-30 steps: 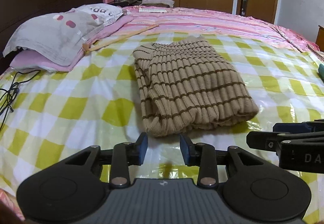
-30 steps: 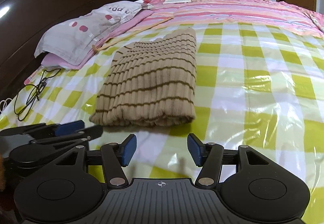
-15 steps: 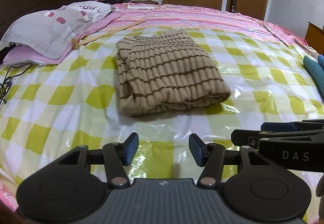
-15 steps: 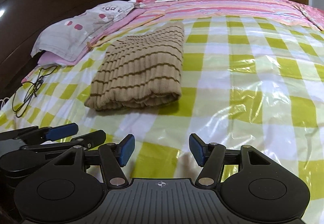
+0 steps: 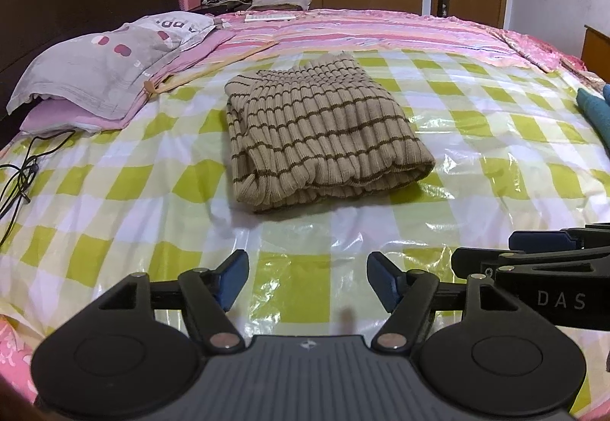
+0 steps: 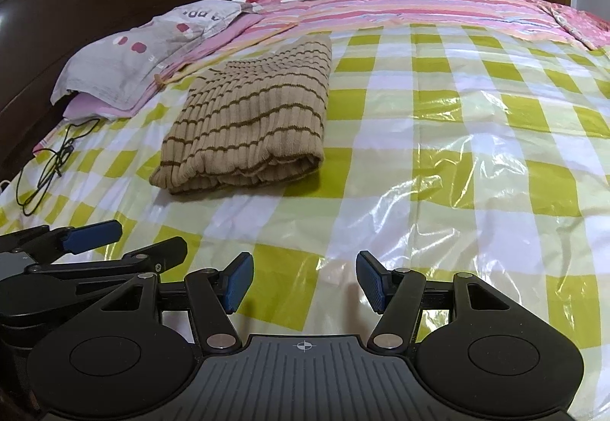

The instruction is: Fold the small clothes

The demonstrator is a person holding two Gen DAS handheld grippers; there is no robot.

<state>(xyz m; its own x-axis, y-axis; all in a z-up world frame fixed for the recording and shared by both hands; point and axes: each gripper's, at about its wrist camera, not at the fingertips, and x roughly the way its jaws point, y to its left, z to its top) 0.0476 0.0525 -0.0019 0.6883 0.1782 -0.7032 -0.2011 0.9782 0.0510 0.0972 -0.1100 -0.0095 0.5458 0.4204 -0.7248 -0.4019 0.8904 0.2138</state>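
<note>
On my far left a grey spotted pillow (image 5: 103, 66) lies by the headboard. The folded tan ribbed sweater with brown stripes (image 5: 320, 131) lies mid-bed on the yellow-checked plastic sheet (image 5: 495, 139), long axis running away from me. My left gripper (image 5: 307, 280) hovers spread wide, empty; my right gripper (image 6: 303, 282) likewise, touching nothing.

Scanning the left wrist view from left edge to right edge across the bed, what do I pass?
Black cable → grey pillow → folded striped sweater → teal cloth at the right edge.
</note>
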